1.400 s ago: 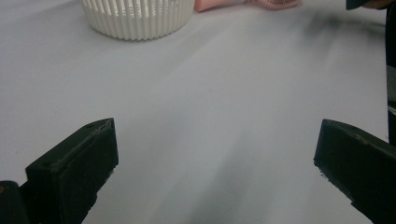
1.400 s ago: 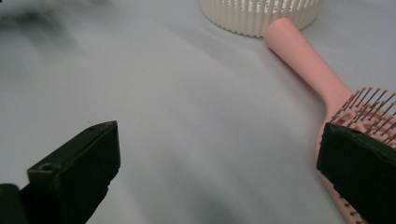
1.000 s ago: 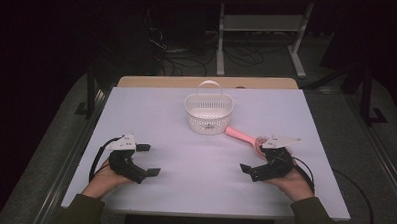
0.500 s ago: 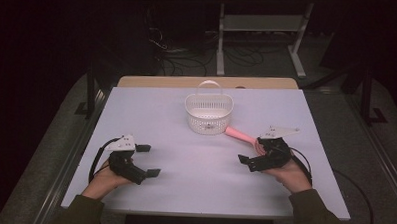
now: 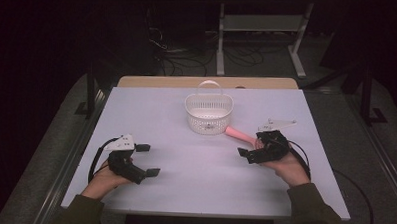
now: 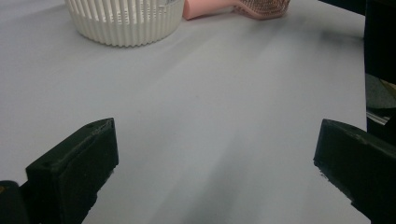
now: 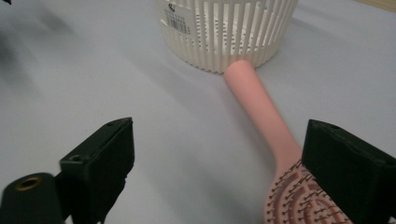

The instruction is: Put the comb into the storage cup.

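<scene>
Hands flank a wide bare stretch of the white table [image 5: 186, 116], left to right. Left gripper [image 5: 147, 160] sits near the front left edge, jaws spread on nothing, forearm entering from the bottom edge. White basket [image 5: 209, 112] stands mid-table toward the far edge; a pink hairbrush [image 5: 240, 135] lies with its handle tip touching the basket wall. Right gripper [image 5: 247, 154] hovers at the brush head, jaws released though just narrowing, bristles near one jaw, ungripped.
</scene>
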`<action>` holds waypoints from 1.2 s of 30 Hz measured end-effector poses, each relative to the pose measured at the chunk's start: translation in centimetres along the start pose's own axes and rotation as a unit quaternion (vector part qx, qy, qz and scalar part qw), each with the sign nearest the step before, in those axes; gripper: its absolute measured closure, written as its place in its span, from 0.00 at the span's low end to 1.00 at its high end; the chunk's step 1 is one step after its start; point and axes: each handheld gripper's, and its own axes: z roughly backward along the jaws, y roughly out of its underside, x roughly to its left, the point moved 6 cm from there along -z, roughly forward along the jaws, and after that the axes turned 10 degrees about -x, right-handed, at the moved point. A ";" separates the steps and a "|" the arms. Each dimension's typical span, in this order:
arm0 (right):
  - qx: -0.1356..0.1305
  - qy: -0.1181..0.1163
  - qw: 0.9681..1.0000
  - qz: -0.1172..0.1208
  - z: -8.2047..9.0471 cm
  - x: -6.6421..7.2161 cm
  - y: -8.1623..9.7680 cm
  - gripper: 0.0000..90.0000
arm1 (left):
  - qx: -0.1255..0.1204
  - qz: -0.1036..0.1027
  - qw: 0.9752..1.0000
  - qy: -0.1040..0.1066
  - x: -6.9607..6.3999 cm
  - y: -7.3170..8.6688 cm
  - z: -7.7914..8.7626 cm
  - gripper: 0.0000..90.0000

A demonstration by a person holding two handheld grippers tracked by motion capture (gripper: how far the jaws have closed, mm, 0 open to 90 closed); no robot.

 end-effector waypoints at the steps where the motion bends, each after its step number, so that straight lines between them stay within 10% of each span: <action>1: 0.000 0.000 1.000 0.000 0.0 0.0 0.0 0.11 | 0.000 -0.001 1.000 0.000 0.0 0.0 0.0 0.00; 15: 0.008 0.034 0.999 0.005 -0.6 -1.4 -1.0 0.38 | 0.001 0.002 1.000 0.001 0.1 0.1 0.0 0.00; 36: 0.017 0.022 1.000 -0.003 -2.6 -2.8 -2.0 0.83 | -0.006 0.010 1.000 0.002 0.3 0.0 0.1 0.00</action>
